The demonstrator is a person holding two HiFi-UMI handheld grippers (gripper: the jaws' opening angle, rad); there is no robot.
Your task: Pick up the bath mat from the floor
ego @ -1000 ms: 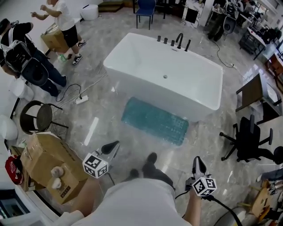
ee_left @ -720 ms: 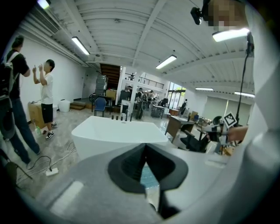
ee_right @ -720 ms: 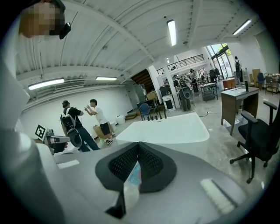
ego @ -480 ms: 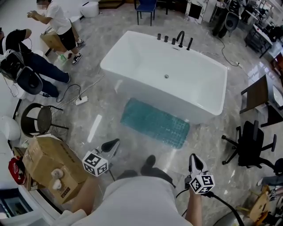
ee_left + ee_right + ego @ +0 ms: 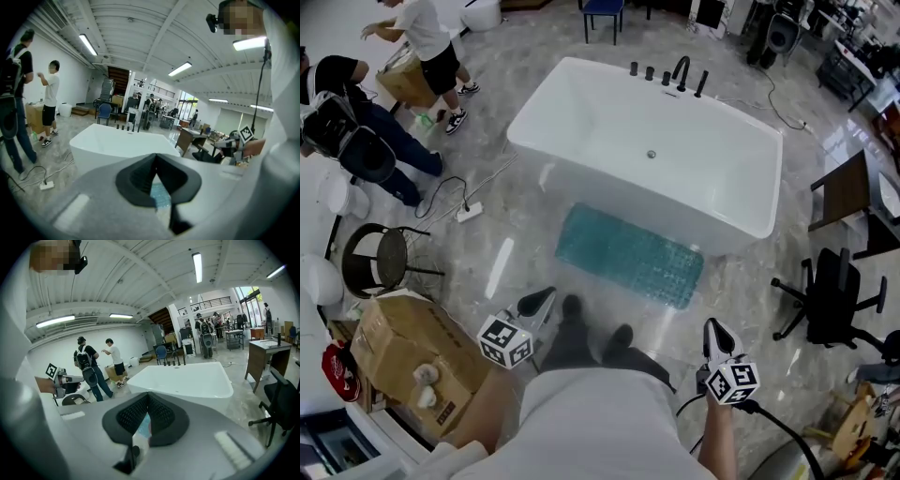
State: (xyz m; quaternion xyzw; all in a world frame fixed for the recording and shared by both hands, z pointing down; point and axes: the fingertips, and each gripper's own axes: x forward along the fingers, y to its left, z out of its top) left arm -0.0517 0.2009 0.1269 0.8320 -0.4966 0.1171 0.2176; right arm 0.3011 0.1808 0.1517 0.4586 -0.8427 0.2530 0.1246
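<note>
A teal bath mat (image 5: 630, 255) lies flat on the grey floor along the near side of a white bathtub (image 5: 647, 155). My left gripper (image 5: 546, 297) is held low at the left, jaws shut and empty, well short of the mat. My right gripper (image 5: 713, 329) is at the lower right, also shut and empty, just past the mat's right end. A sliver of teal mat (image 5: 159, 196) shows between the left jaws' tips and another teal sliver (image 5: 143, 426) between the right ones. The person's feet (image 5: 592, 323) stand between the grippers.
A cardboard box (image 5: 408, 352) and a round black stool (image 5: 380, 255) stand at the left, with a power strip (image 5: 470, 213) on its cable. Two people (image 5: 384, 84) stand at the far left. Black office chair (image 5: 830, 300) and a desk (image 5: 853, 192) are at the right.
The person has stepped forward: a foot now shows beside the left gripper. The mat and tub sit slightly nearer in view. Both grippers stay shut.
</note>
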